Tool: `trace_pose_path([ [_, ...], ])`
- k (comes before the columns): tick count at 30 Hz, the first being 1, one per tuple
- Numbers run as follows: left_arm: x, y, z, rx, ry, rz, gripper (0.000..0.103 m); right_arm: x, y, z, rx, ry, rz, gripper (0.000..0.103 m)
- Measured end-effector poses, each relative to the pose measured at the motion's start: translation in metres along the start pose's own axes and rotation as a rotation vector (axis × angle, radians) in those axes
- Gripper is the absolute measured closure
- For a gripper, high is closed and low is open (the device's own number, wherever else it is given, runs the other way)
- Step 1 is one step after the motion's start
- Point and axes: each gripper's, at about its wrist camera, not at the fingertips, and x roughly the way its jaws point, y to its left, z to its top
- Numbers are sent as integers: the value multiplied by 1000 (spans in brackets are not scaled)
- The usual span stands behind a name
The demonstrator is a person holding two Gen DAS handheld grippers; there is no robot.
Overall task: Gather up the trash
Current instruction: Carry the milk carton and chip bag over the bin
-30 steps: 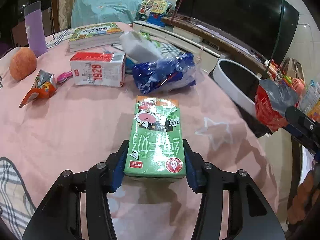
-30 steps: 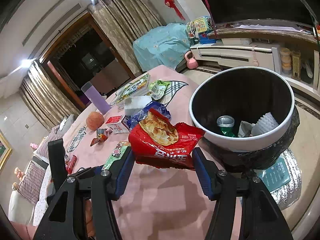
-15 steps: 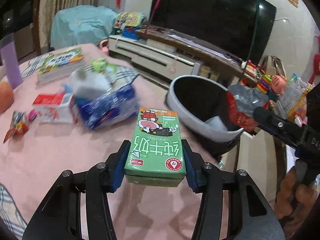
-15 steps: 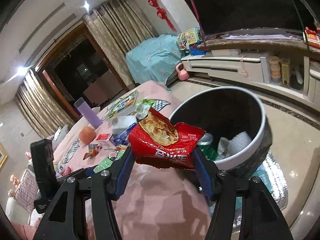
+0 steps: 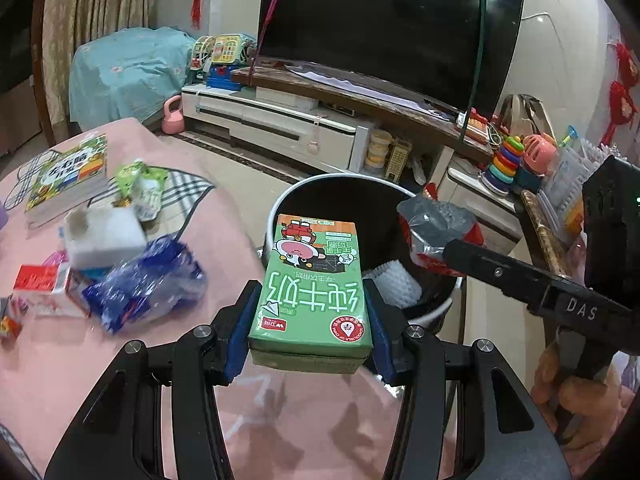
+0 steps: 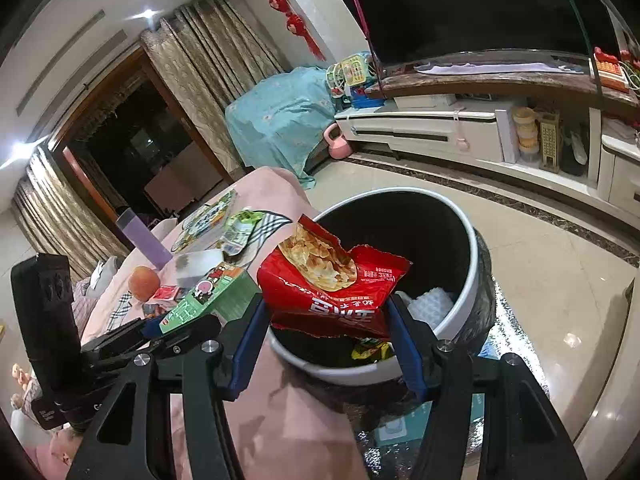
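Left gripper [image 5: 310, 332]: fingers closed on the sides of a green milk carton [image 5: 312, 284], gripping its near end; the carton juts forward, held level above the table edge with its far end over the near rim of the bin.
Right gripper [image 6: 326, 330]: fingers pinching a red chip bag [image 6: 336, 292] by its lower part, open mouth up, hanging over the bin's near side.
Bin [image 6: 474, 248]: round, white rim, dark liner, on the floor just beside the table; white packing foam and a yellow wrapper already lie inside.
Carton handling: stiff cardboard, flat sides give a firm hold; probably light if emptied, though whether it is empty cannot be told.
Bag handling: thin, crinkly, slippery film; likely very light and apt to flutter or catch on a finger when let go.
Left on the table: blue plastic bag [image 5: 148, 280], white foam block [image 5: 106, 234], red-and-white carton [image 5: 42, 288], green wrapper [image 5: 142, 184], books [image 5: 66, 176], orange [image 6: 143, 282].
Table [image 5: 60, 360]: pink cloth, soft and slightly rumpled.
Room: living room, dim evening light, big television [image 5: 384, 28] on a low white cabinet, glossy tiled floor, toys alongside.
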Motion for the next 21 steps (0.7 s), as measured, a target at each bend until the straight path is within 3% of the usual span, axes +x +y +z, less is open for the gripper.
trace_pose_path([
  [9,35,-16,23,33,36,-12,54,16,-21,22,12,40,-19,43],
  [21,60,-14,25,26,76,-26,54,33,-36,34,7,78,-47,40],
])
